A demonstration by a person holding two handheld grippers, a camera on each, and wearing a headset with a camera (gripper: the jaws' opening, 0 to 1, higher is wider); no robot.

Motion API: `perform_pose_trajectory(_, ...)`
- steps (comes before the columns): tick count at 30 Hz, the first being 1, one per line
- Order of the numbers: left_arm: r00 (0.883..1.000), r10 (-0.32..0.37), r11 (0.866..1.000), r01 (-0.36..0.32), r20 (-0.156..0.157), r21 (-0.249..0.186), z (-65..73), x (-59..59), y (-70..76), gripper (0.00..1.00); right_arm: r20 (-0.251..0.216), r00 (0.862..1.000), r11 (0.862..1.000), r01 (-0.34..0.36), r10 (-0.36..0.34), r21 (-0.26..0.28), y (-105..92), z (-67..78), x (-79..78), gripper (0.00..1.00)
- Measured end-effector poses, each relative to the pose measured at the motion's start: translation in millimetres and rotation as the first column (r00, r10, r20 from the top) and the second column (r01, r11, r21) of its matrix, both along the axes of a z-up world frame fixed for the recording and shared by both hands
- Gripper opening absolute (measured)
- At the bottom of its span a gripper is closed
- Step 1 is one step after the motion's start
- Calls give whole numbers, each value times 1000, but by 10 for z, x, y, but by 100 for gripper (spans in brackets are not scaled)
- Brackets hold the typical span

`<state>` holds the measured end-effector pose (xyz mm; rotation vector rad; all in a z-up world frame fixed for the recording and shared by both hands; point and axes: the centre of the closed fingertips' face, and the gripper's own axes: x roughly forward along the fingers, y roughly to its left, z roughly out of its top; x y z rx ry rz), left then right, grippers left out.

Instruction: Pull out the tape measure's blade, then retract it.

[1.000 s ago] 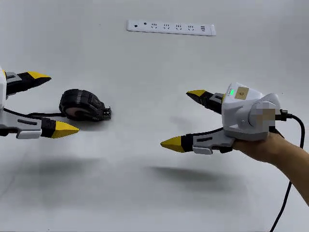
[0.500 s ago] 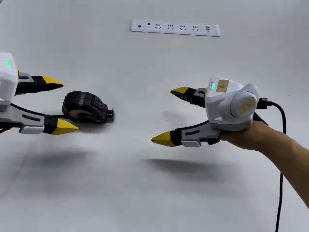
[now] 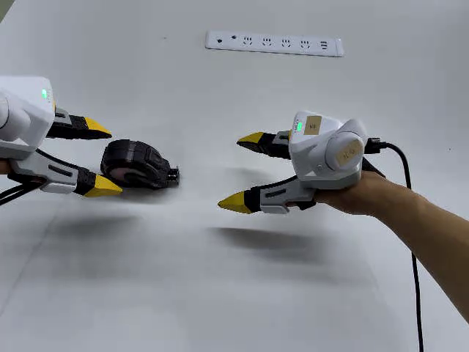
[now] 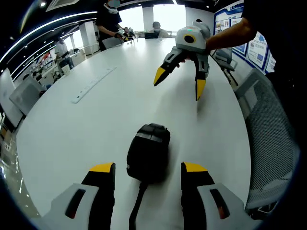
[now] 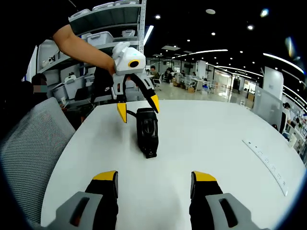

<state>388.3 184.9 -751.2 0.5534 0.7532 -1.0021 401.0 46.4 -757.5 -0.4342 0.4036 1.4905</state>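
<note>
Left gripper [image 3: 108, 159], jaws wide, brackets the black rubber-cased tape measure [image 3: 138, 164] to steady it; the equally wide right gripper [image 3: 233, 172] probably aims for its blade hook [image 3: 174, 176].

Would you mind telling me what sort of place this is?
Probably an open-plan office or lab: a large white table with a power strip, a mesh office chair beside it, and shelves of storage bins with rows of desks beyond.

Open-plan office or lab: long white table [image 3: 220, 308] with power strip [image 3: 275, 43], mesh chair [image 5: 26, 148], shelved storage bins [image 5: 98, 37], ceiling lights [image 5: 209, 11], distant desks [image 5: 192, 85].
</note>
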Motion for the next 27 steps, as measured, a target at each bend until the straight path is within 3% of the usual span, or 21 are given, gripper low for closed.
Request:
perform_pose_trajectory(15,996,-77,994,80,-38,73,-122,19,38,43,29,995,995,-95,96,-26,283,-114,22,43)
perform_pose_trajectory(27,991,-122,989,126,-45,84,-144,49,-44,35,38,984,983,-174,176,-57,476,-205,-10,31)
